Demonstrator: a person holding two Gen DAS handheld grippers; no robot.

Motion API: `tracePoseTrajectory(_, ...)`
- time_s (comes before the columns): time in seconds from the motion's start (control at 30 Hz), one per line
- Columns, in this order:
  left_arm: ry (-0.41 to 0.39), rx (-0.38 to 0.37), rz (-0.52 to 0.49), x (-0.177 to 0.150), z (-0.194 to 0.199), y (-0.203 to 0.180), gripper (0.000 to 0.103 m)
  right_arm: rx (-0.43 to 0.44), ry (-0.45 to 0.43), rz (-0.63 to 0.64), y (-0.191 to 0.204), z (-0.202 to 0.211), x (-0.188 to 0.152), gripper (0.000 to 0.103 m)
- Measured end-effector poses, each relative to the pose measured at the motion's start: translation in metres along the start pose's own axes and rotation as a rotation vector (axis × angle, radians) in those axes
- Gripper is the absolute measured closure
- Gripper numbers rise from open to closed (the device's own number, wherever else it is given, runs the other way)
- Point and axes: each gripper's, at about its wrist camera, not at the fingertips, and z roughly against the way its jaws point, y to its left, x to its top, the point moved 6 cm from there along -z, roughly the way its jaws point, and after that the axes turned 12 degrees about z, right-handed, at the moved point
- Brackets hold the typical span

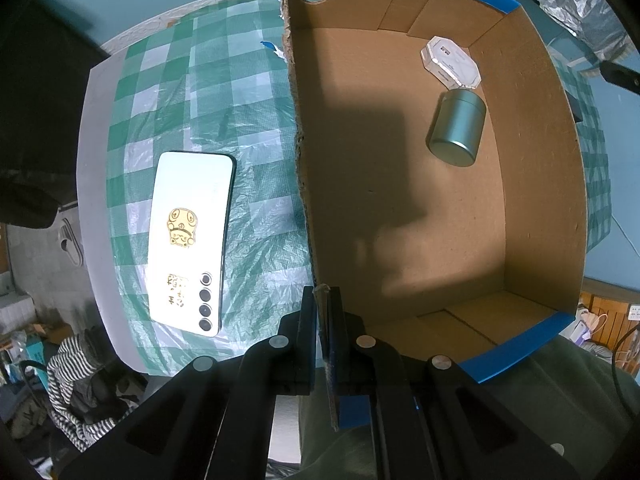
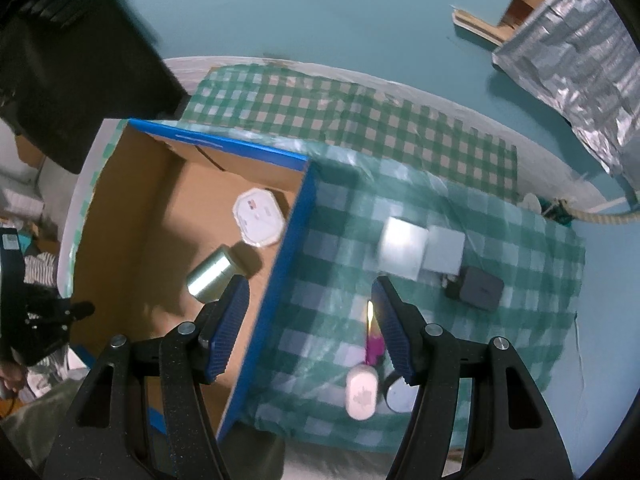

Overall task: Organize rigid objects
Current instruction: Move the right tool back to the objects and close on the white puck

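Left gripper (image 1: 325, 300) clamped on cardboard box (image 1: 298, 128) wall, phone (image 1: 188, 240) just left

1. We see the left gripper (image 1: 325, 300) clamped on the near corner of the box's (image 1: 298, 128) ragged cardboard wall.
2. Inside the box we find a green tin (image 1: 458, 126) lying on its side, touching a white eight-sided case (image 1: 450, 62) near the far corner.
3. Outside the wall, a white phone (image 1: 188, 240) lies face down on the green checked cloth (image 1: 240, 80).
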Motion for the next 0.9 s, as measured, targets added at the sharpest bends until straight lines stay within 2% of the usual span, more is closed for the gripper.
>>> tracePoseTrajectory(0.13,0.0,0.0,0.0,0.0,0.0,0.0,0.098,-0.007,0.006,-0.033,-0.009,0.001,-0.013,0.032)
tracePoseTrajectory(0.5,0.001,0.002,-0.002,-0.001,0.0,0.0,0.098,-0.024,0.068,-0.159,-0.045,-0.013,-0.06,0.032)
tracePoseTrajectory(0.73,0.001,0.002,-0.001,0.0,0.0,0.0,0.098,-0.039,0.142,-0.275,-0.08,-0.044,-0.1,0.03)
tracePoseTrajectory(0.9,0.003,0.004,-0.005,-0.001,0.0,0.001,0.098,-0.02,0.191,-0.371,-0.097,-0.073,-0.128,0.03)
